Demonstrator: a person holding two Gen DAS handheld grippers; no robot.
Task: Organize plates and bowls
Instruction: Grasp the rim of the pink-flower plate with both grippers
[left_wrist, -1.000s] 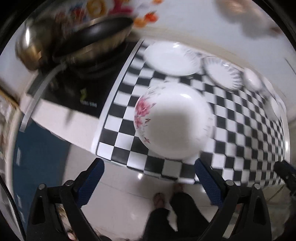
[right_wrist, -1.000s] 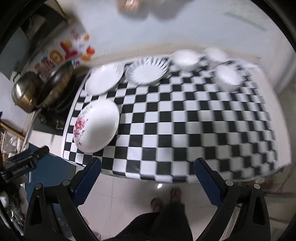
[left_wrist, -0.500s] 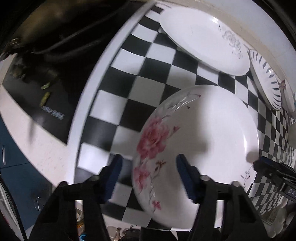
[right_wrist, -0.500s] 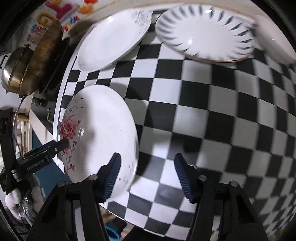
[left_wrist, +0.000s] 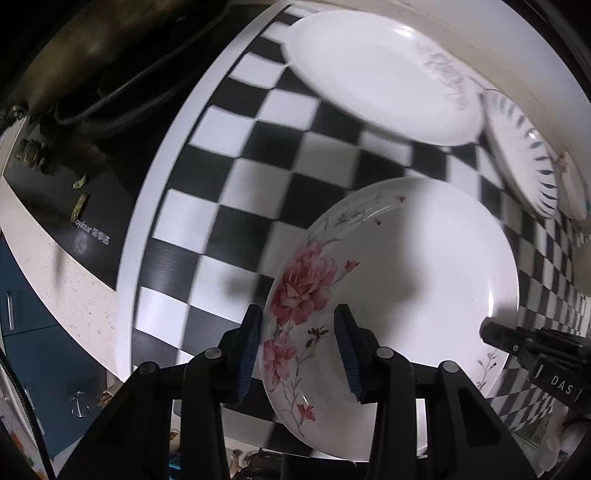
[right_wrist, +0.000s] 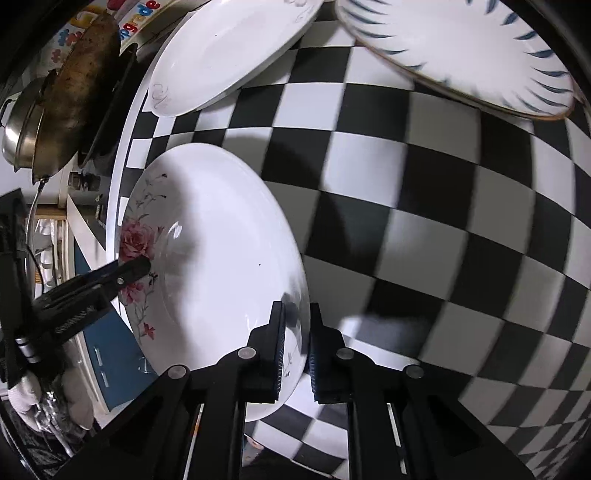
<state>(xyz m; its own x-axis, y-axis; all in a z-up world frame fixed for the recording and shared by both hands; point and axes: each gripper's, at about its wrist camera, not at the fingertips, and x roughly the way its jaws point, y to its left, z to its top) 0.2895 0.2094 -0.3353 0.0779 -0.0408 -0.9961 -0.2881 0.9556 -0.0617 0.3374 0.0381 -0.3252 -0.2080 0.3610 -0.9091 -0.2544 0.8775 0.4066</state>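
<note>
A white plate with pink flowers (left_wrist: 399, 273) lies at the near left corner of the checkered table (left_wrist: 236, 155); it also shows in the right wrist view (right_wrist: 218, 258). My left gripper (left_wrist: 299, 354) straddles its flowered left rim, jaws partly closed with a gap still visible around the rim. My right gripper (right_wrist: 295, 350) has its jaws pressed on the plate's right rim. A plain white plate (left_wrist: 380, 70) (right_wrist: 229, 55) and a blue-striped plate (left_wrist: 521, 151) (right_wrist: 461, 55) lie at the back.
A dark pan (right_wrist: 85, 85) and a steel pot (right_wrist: 18, 125) stand on the stove left of the table. The table's front edge runs just under both grippers. A small bowl (left_wrist: 572, 188) sits far right.
Both grippers have come down from above the table to the flowered plate's opposite rims and narrowed their jaws, the right one closing onto the rim.
</note>
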